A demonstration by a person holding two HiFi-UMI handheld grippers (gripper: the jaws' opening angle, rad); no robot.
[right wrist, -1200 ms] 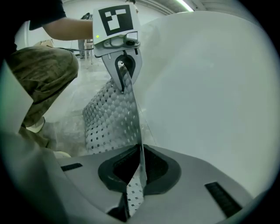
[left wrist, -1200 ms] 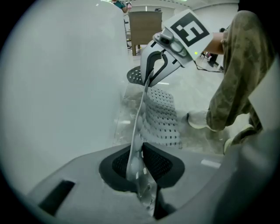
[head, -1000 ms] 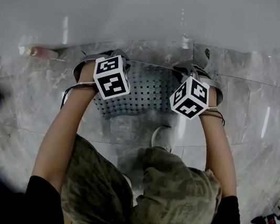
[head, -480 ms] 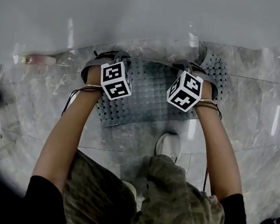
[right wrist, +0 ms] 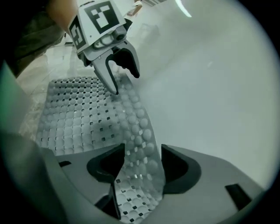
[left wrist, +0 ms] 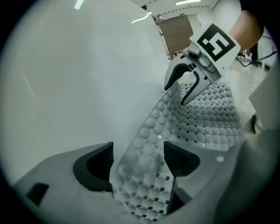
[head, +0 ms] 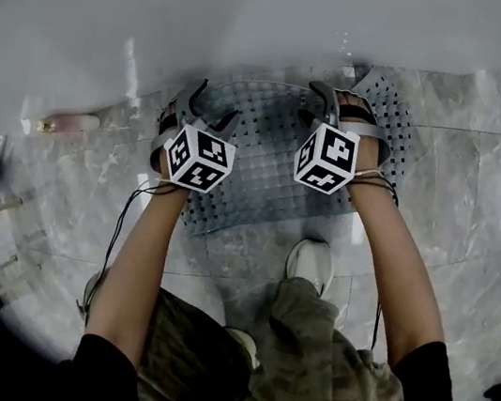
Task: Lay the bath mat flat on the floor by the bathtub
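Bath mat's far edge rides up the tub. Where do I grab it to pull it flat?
Probably pinch the bath mat by its raised far edge, near the corners, coming down from the near side. That strip curls up against the bathtub, free to pinch; the rest lies flat on the floor.

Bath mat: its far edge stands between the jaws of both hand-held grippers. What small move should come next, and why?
Probably draw both back off the edge. The jaws of the left hand-held gripper and the right hand-held gripper have just been opening, yet the edge of the bath mat stands raised between them.
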